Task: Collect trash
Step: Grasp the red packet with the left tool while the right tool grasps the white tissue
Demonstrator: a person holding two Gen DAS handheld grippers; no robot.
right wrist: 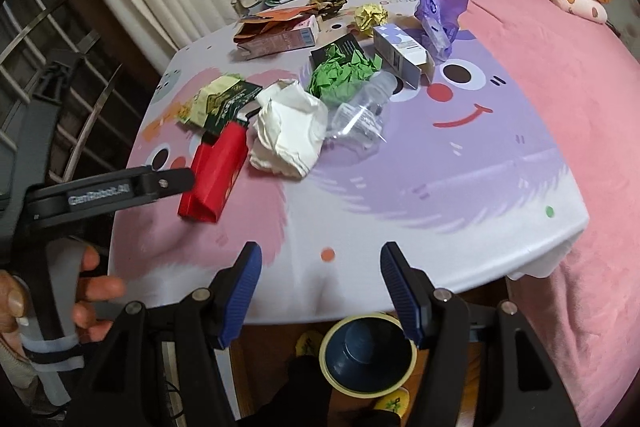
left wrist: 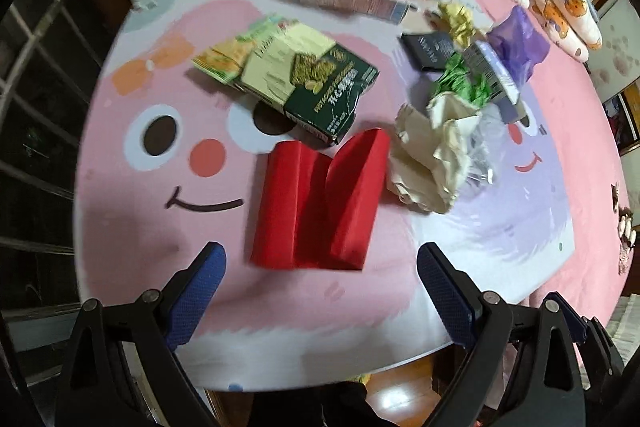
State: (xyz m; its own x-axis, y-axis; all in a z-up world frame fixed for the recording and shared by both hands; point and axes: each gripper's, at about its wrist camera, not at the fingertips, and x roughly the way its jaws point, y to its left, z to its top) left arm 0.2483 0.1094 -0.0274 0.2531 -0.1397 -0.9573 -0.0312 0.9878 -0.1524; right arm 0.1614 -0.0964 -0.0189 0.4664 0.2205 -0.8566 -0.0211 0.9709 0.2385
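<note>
Trash (right wrist: 288,131) litters the table (right wrist: 440,227); both grippers' fingers (left wrist: 208,291) gape wide, empty.

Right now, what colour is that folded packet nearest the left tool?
Plain red packet, clearest in the left wrist view.

- The left tool (left wrist: 322,259) points steeply down, and its two blue-padded fingers (left wrist: 198,291) stand wide apart with nothing between them.
- The right tool (right wrist: 321,269) also tilts downward; its jaws are spread wide and hold nothing.
- In the right wrist view, the person's left hand (right wrist: 86,291) grips the grey handle of the left tool, with the fingers curled around it.
</note>
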